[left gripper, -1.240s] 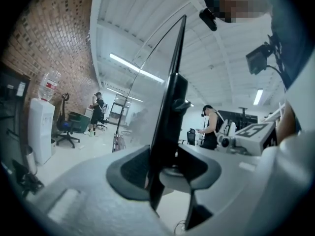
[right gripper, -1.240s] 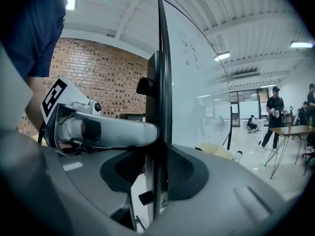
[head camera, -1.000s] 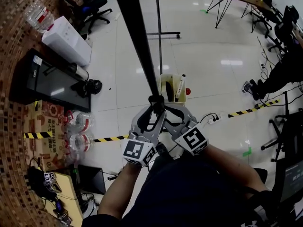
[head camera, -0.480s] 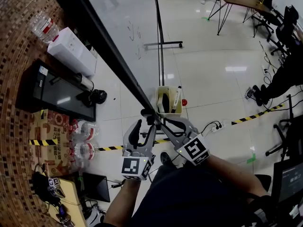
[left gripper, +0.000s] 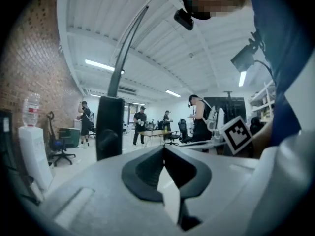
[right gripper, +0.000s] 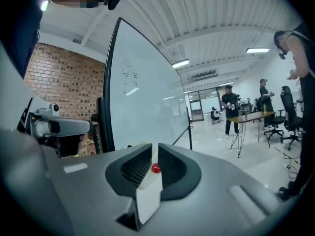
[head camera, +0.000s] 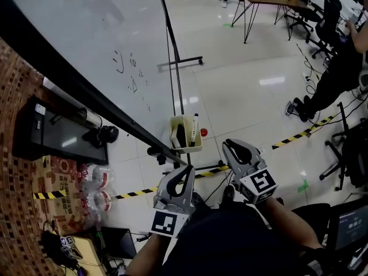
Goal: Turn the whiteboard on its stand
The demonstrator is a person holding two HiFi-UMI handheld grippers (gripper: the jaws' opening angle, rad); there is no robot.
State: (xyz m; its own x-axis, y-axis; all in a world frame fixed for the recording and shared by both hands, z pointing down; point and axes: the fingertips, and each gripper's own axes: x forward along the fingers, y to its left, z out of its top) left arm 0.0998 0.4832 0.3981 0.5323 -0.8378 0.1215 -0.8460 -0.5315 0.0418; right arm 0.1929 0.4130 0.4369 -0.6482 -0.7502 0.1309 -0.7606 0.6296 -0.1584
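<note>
Whiteboard (head camera: 86,33), far end out of frame

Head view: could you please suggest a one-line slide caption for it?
Left gripper and right gripper, jaws just closed on nothing, beside the dark-framed whiteboard.

A brick wall (head camera: 14,211) borders a glossy pale floor (head camera: 241,91) crossed by hazard tape (head camera: 299,135).
</note>
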